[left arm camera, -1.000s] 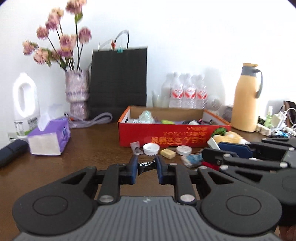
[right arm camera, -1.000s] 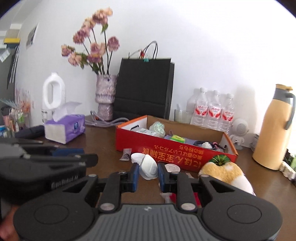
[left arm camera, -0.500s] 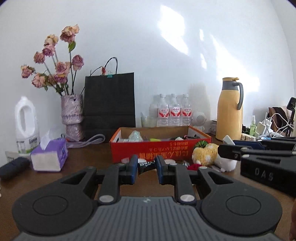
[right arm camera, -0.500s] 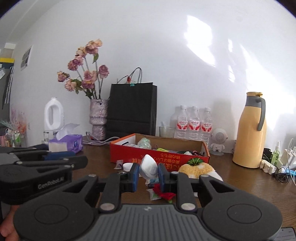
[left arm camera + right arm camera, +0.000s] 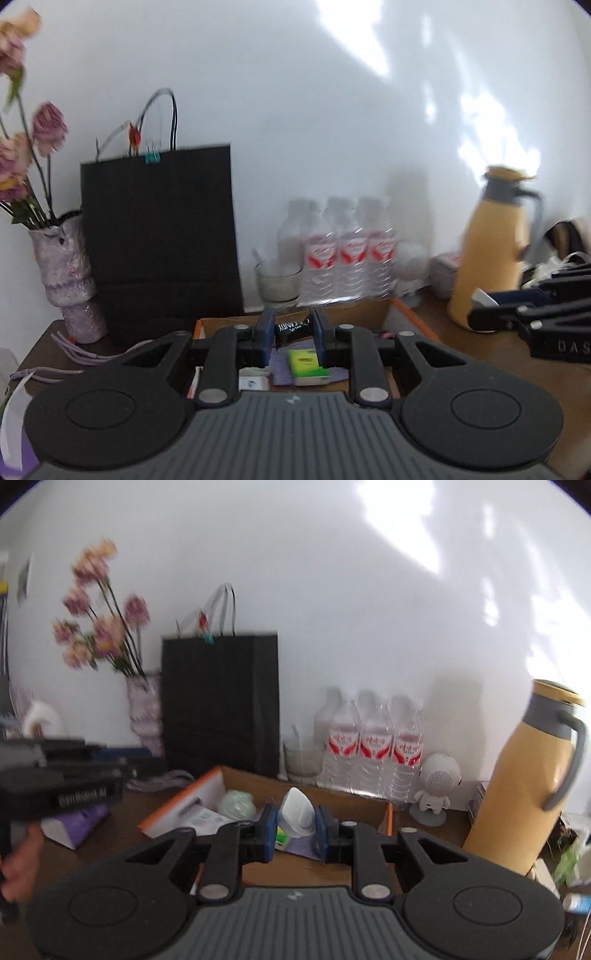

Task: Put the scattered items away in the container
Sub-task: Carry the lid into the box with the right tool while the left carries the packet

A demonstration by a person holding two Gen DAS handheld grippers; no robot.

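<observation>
The wooden table (image 5: 480,354) carries everything in my view. On it the black paper bag (image 5: 159,240) stands tallest, at about 11 o'clock from my left gripper in the left wrist view, against the white wall. The yellow thermos jug (image 5: 524,786) stands at 2 o'clock from my right gripper. The vase of dried pink flowers (image 5: 144,709) sits left of the bag, at about 10 o'clock in the right wrist view.

The cardboard box (image 5: 184,805), orange outside, lies open right under both my tools; it holds a green-and-white packet (image 5: 306,363), printed paper and a pale green crumpled ball (image 5: 236,805). Behind it at 12 o'clock stand three water bottles (image 5: 347,251) with red labels, a glass (image 5: 277,284) just to their left, and a small white round speaker figure (image 5: 437,779) to their right.

My right gripper (image 5: 295,830) is clamped on a white cap-like object (image 5: 299,812), held above the box interior. My left gripper (image 5: 291,336) pinches a small black candy wrapper (image 5: 291,326) with white lettering, also over the box. Each tool shows at the edge of the other's view.
</observation>
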